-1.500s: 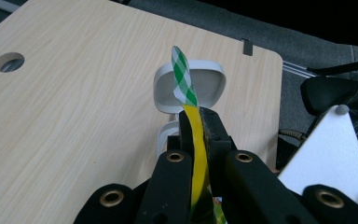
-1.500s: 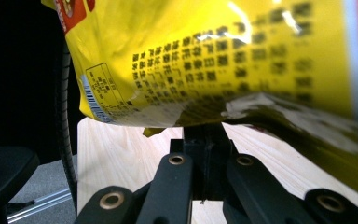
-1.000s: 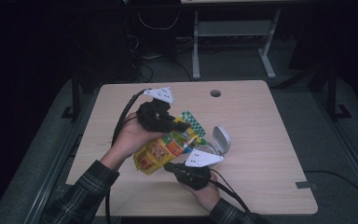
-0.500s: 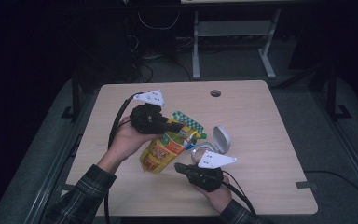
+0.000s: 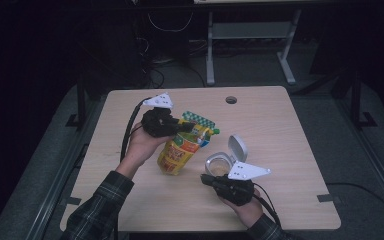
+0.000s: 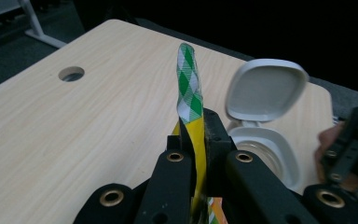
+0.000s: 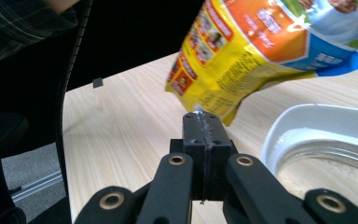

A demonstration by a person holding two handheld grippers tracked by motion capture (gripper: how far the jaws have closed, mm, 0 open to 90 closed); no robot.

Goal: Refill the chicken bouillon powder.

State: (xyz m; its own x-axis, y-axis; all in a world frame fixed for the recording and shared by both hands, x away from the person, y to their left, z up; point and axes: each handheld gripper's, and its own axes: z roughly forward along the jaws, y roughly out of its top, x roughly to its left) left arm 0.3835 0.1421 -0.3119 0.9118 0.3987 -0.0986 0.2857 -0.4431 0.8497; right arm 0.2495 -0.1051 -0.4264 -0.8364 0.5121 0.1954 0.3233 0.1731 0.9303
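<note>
A yellow and orange snack bag [image 5: 182,150] with a green-and-white checked top strip [image 6: 189,88] hangs tilted over the table. My left gripper [image 5: 187,127] is shut on the strip, and its jaws [image 6: 196,135] pinch the bag's top edge. To the right of the bag stands a white flip-top container [image 5: 219,164] with its lid [image 5: 237,147] standing open. My right gripper [image 5: 207,179] sits just in front of the container, shut with nothing between the jaws. In the right gripper view its tips [image 7: 203,123] lie just below the bag's lower corner [image 7: 214,107], beside the container's rim [image 7: 307,116].
The light wooden table [image 5: 280,130] has a round cable hole [image 5: 231,100] near its far edge. Beyond the table are a dark floor, cables and a white stand [image 5: 250,35]. A black chair edge [image 7: 70,93] shows at the table's near side.
My right gripper has drawn back from the bag's lower end, to the right and toward the person. The left gripper with the bag has shifted slightly left and down.
</note>
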